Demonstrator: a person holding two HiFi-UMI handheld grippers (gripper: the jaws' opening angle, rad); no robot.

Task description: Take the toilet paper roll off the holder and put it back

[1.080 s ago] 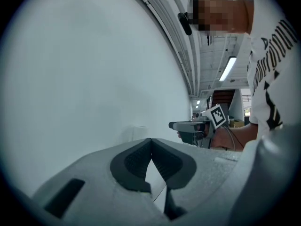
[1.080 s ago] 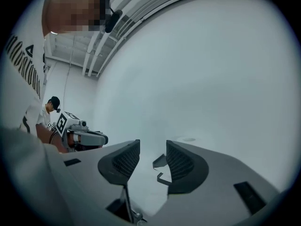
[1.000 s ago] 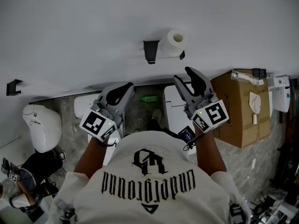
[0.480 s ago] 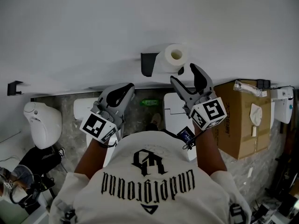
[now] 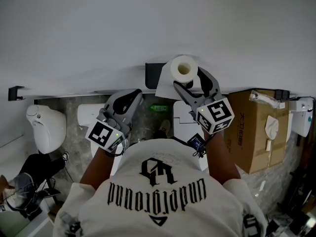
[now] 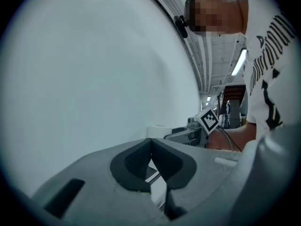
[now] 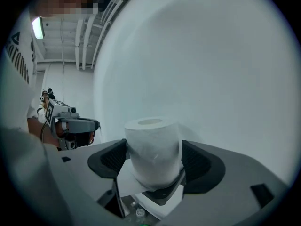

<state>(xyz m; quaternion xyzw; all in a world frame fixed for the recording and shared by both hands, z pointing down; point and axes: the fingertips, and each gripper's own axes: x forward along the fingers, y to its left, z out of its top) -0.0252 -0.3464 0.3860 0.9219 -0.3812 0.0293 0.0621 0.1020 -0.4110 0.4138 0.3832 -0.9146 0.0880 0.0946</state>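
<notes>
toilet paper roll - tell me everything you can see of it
The toilet paper roll is white, soft-looking paper wound round a hollow core. It stands upright, core opening upward, on the black holder against the white wall, with a loose sheet hanging below it. The right hand-held gripper has just been opening its jaws, which stand either side of the roll; whether the pads touch it cannot be told.

Holder (image 5: 153, 72) partly behind toilet paper roll (image 5: 176, 71)
</notes>
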